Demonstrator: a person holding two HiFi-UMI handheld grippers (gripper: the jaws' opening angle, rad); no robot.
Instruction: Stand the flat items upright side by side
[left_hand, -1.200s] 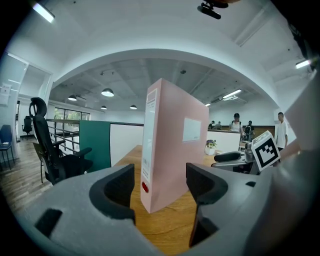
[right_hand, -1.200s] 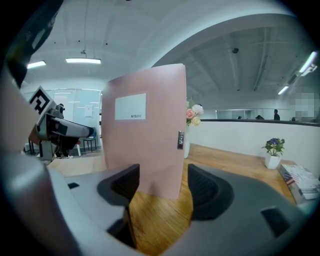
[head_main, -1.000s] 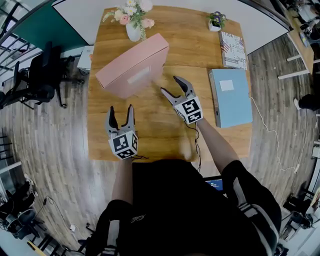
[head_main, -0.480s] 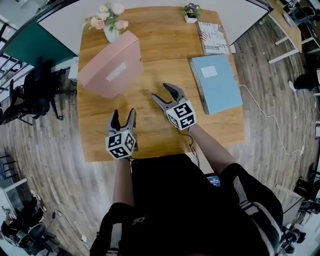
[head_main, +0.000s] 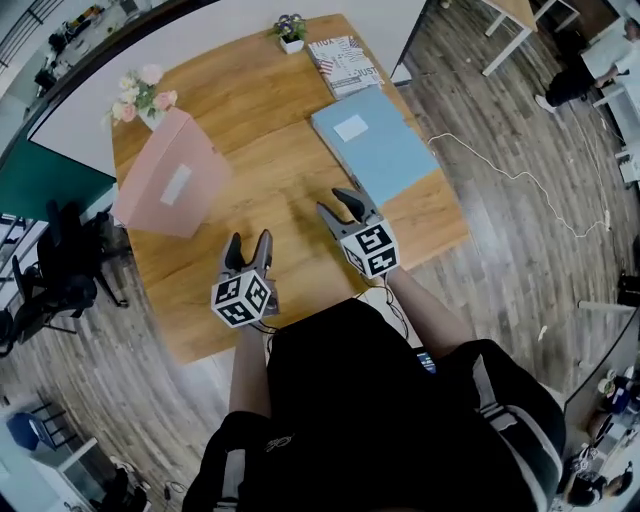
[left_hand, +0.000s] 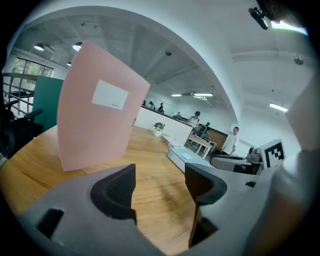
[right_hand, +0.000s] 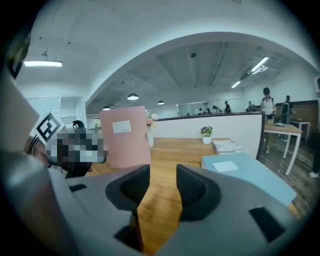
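Note:
A pink folder (head_main: 170, 190) stands upright on the wooden table (head_main: 250, 120) at the left, and also appears in the left gripper view (left_hand: 100, 125) and the right gripper view (right_hand: 125, 135). A blue folder (head_main: 375, 145) lies flat at the right (right_hand: 245, 172). Beyond it a printed book (head_main: 342, 62) lies flat. My left gripper (head_main: 249, 240) hovers open and empty over the near part of the table (left_hand: 159, 180). My right gripper (head_main: 337, 203) hangs between the two folders. Its jaws have just been closing; a gap remains and nothing is between them (right_hand: 162, 182).
A vase of flowers (head_main: 145, 95) stands behind the pink folder. A small potted plant (head_main: 291, 30) sits at the far edge by the book. A black office chair (head_main: 60, 270) is left of the table, and a cable (head_main: 520, 180) runs over the floor at the right.
Both grippers have drawn back from the pink folder toward the table's near side. The right jaws have narrowed. The head view has swung, so the table now sits slanted.

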